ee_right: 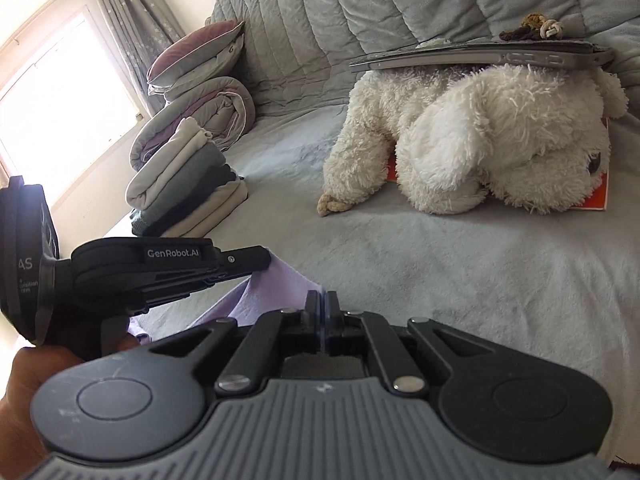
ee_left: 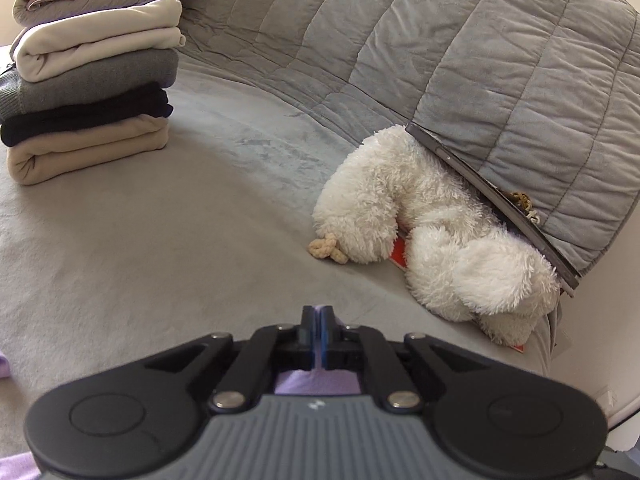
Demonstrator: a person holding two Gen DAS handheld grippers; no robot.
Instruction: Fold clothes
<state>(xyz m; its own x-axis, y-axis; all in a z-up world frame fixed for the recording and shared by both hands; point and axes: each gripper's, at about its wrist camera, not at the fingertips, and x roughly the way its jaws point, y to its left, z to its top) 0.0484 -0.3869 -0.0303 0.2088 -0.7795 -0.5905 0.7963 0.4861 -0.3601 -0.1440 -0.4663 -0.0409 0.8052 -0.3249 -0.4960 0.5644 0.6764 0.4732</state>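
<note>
A: Legible text? Log it first.

B: On the left gripper, seen from the right wrist view, a white label reads "GenRobot.AI". On the black unit at the far left edge only fragments show: "AS" and small print too blurred to read. Nothing else legible.

A: Gripper states?

B: Left gripper: jaws pressed together with a thin lilac edge between them, so it is clamped on the lilac garment. Right gripper: jaws closed, and the lilac cloth runs up to them; whether it is pinched there I cannot tell. A hand grips the left handle.

A: Surroundings, left to right?

B: A window with a curtain, a rolled duvet, a stack of folded clothes, then open grey bedspread. To the right lies a white plush dog on a red-orange card, with a dark tablet leaning between the dog and a quilted cover.

A: Free room?

B: The bedspread between stack and dog is bare. The bed's edge shows at the far right in the left wrist view.
</note>
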